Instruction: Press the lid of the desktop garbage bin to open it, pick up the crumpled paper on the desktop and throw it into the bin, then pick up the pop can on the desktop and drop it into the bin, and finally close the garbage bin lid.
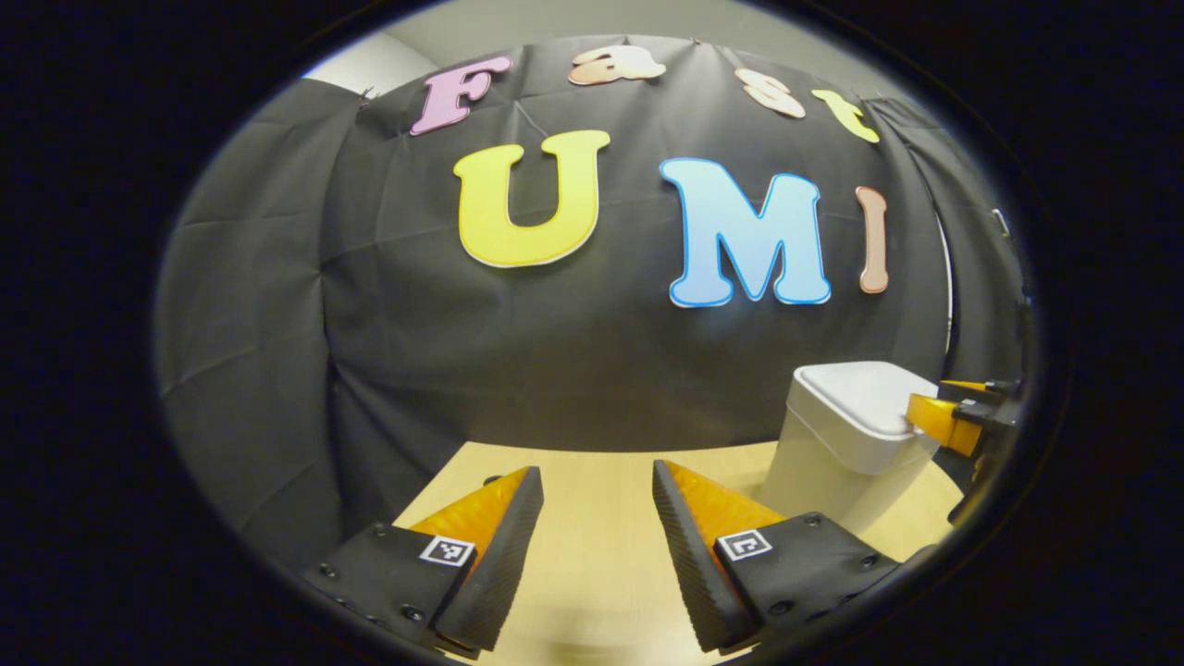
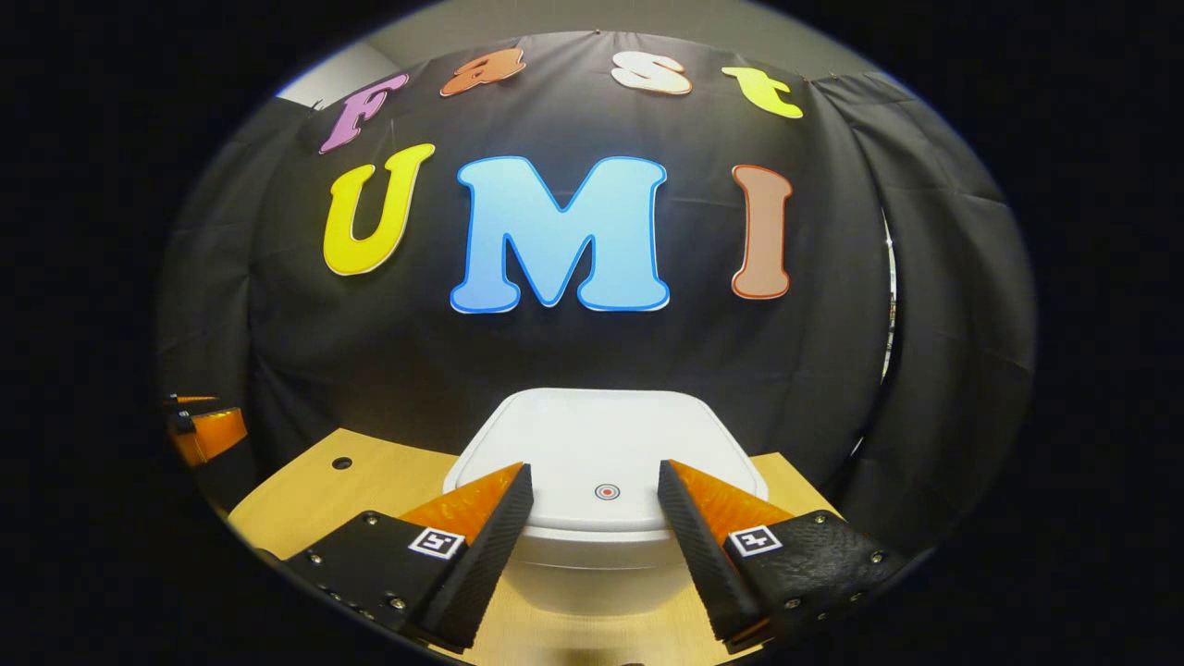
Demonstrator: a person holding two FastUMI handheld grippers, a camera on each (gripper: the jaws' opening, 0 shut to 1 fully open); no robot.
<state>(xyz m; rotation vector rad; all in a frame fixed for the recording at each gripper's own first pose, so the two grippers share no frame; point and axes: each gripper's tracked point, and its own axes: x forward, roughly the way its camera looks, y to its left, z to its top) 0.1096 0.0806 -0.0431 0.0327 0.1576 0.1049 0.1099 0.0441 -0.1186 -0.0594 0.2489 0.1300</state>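
Observation:
The white desktop bin [image 2: 601, 462] stands straight ahead in the right gripper view, its lid down, with a small round red mark [image 2: 607, 491] near the lid's front edge. My right gripper [image 2: 592, 481] is open and hovers just over that front edge, one finger on each side of the mark. In the left gripper view the same bin [image 1: 846, 435] sits at the right, and the right gripper's fingertips [image 1: 934, 421] reach over its lid. My left gripper [image 1: 597, 481] is open above bare table with nothing between its fingers.
The light wooden table [image 1: 601, 555] runs back to the black cloth wall close behind the bin. A small round hole [image 2: 341, 462] shows in the tabletop at the left of the right gripper view, where the left gripper [image 2: 208, 430] sits at the edge.

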